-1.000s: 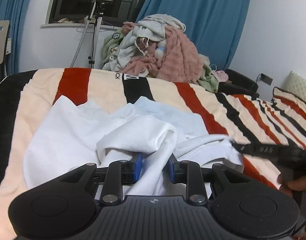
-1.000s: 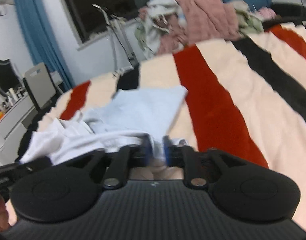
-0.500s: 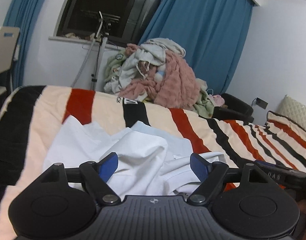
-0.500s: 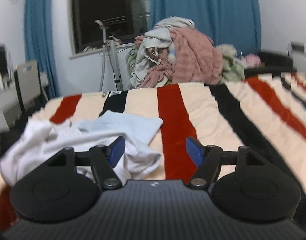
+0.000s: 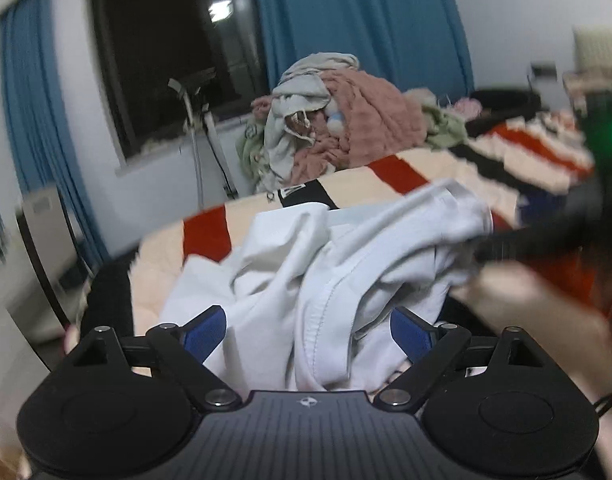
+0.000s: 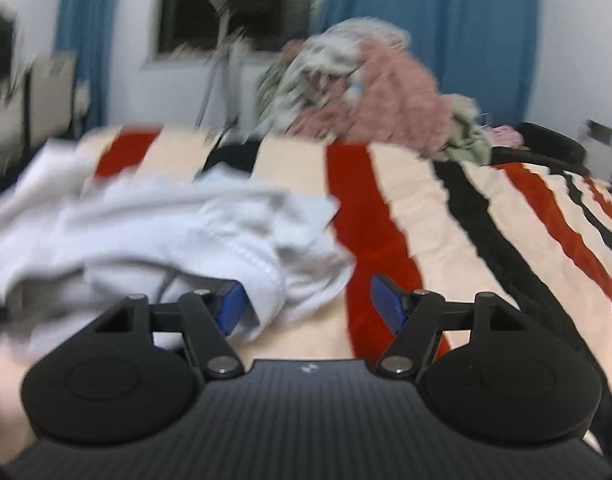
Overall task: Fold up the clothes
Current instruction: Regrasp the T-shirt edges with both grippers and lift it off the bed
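Left gripper [image 5: 306, 330] and right gripper [image 6: 306, 302] both point forward with blue-padded jaws spread wide, gripping nothing; a blurred hand [image 5: 530, 308] shows at right of the left view.

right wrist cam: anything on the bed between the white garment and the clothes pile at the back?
Nothing: in the right wrist view only bare striped blanket separates the white garment from the clothes pile.
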Demonstrator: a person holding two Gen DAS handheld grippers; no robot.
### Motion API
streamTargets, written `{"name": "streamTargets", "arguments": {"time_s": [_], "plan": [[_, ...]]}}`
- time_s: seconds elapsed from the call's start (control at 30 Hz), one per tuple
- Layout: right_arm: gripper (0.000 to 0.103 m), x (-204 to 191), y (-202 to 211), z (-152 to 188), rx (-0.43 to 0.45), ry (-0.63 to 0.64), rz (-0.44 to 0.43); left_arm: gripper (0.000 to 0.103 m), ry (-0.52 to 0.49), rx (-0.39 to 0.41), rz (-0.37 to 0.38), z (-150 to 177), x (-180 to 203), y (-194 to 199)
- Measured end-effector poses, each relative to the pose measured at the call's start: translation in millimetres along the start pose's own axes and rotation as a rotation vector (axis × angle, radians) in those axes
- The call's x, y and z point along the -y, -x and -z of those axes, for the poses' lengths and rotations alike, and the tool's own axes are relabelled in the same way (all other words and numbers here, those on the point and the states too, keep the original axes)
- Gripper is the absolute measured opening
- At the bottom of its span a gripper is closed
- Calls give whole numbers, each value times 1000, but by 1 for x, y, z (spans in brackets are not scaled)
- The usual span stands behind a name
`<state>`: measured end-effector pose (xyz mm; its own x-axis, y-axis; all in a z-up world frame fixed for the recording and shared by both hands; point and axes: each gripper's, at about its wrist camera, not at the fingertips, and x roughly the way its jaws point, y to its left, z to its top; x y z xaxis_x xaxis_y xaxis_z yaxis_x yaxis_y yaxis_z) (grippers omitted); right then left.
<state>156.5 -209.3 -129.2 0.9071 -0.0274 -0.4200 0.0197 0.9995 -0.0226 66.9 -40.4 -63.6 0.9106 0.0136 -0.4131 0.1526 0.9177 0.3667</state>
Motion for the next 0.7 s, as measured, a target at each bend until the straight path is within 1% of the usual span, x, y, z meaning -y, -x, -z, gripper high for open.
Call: {"name": "streamTargets", "arguments": {"time_s": [0.1,0.17,0.23,0.3,0.37,0.5,0.53,0.57,0.63,0.7], "plan": [[69,12,6,-5,62,-92,-10,91,-107,7,-69,6,24,-10],[69,19,8,-7,87,-148,-19,91,-178,12,-114,10,39,-16],[69,25,10,-9,108,-196,-23,89,-222,14,-193,12,46,-20],[69,29,13,-10,136,-220,-14,89,-222,50,-258,13,46,-15],[69,31,15,-12,159,-240,-18,90,-181,96,-310,9,41,-5],[69,30,22,-14,199,-244,-25,91,-85,220,-346,-1,34,24],[69,30,24,-15,212,-240,-24,92,-82,238,-360,-2,35,29],[69,30,27,-16,228,-236,-21,93,-82,246,-370,-3,38,32],[69,30,33,-18,270,-229,-9,94,-80,228,-360,-4,40,35],[69,30,41,-21,318,-219,1,94,-88,176,-348,-2,43,30]]}}
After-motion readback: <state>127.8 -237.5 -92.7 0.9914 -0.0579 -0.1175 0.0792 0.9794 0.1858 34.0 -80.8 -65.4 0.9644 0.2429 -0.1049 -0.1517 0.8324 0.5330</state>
